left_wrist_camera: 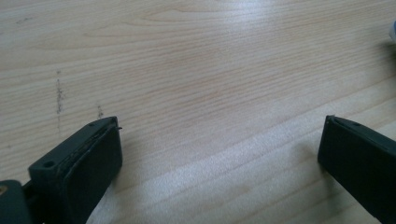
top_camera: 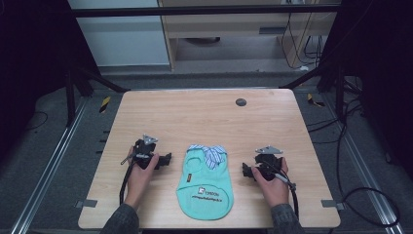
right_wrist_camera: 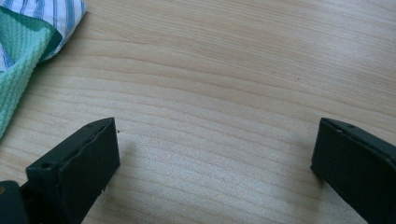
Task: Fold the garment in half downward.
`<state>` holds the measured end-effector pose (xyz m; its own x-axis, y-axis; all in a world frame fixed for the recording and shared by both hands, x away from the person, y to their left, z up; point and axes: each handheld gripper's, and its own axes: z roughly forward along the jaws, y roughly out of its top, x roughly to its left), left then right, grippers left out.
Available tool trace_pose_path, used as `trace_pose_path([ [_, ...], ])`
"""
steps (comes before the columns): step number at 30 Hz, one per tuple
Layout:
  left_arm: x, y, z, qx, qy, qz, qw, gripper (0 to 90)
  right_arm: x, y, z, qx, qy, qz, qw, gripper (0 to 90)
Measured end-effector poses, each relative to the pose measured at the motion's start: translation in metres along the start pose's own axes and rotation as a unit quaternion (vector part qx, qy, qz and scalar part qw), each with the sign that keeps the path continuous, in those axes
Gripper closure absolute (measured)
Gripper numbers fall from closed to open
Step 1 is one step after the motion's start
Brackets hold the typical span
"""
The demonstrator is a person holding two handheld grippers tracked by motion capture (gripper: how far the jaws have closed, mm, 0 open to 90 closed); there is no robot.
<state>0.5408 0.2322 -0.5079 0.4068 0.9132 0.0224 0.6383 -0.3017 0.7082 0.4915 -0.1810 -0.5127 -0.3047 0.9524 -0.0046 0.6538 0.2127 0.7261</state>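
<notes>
1. Lying flat at the near middle of the wooden table (top_camera: 204, 114), the mint-green pet shirt (top_camera: 205, 187) runs lengthwise near-to-far, its striped collar (top_camera: 208, 152) pointing away.
2. Left gripper (top_camera: 165, 160) and right gripper (top_camera: 245, 170) flank it, jaws spread wide over bare wood.

This looks like a lab or test room set up for recording handling work. A plain wooden table (top_camera: 204, 117) stands inside a frame of dark metal bars (top_camera: 204, 9), with rails (top_camera: 48, 161) running along the grey carpeted floor (top_camera: 44, 117) on both sides. Loose black cables (top_camera: 365, 195) trail over the floor at the right, and yellow-and-black warning tape (top_camera: 104, 104) marks spots near the table's far corners. Behind it stand light wooden office furniture (top_camera: 234, 24) and a pale panel (top_camera: 117, 34).
</notes>
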Motion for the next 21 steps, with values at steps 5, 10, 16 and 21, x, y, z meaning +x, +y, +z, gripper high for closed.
trace_pose_path([
  [5,-0.005,-0.003,-0.003,0.000,0.005,-0.005,1.0000,0.0,-0.001,0.000,0.000,0.000,0.007,-0.004,1.0000,0.9],
  [10,-0.008,-0.005,-0.005,0.001,0.002,-0.003,1.0000,0.0,-0.001,0.001,0.000,0.001,0.008,-0.004,1.0000,0.7],
  [16,-0.010,-0.008,-0.010,-0.001,-0.007,0.010,0.9999,2.1,-0.002,0.001,0.001,0.002,0.011,-0.005,0.9999,0.5],
  [21,-0.014,-0.007,-0.016,-0.011,-0.019,0.030,0.9993,3.7,-0.002,0.002,0.000,-0.013,0.013,-0.010,0.9998,13.7],
])
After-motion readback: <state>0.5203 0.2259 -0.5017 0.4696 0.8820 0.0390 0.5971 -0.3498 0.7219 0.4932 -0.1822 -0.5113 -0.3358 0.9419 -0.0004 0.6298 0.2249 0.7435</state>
